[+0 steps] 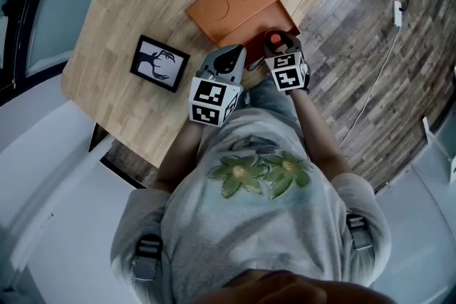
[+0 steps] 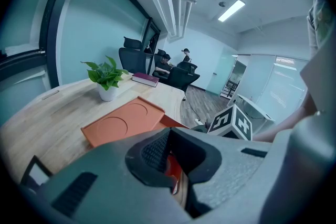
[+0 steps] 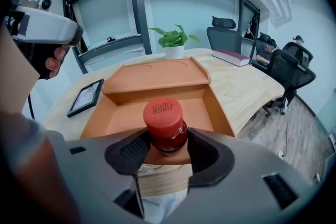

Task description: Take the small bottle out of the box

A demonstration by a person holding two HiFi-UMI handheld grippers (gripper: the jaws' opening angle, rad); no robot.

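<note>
Small bottle (image 1: 273,36) first: the head view gives me only its red cap, at the near end of the orange box (image 1: 231,3) on the wooden table (image 1: 121,11). The right gripper (image 1: 275,45) is around it and the left gripper (image 1: 235,55) is just beside, both forearms reaching out from the torso.

Left gripper view: jaws drawn together and empty (a sliver of orange shows through).

Right gripper view adds the grip itself: both pads (image 3: 131,151) clamp the neck under the cap, with the bottle upright over the box's near wall.
</note>
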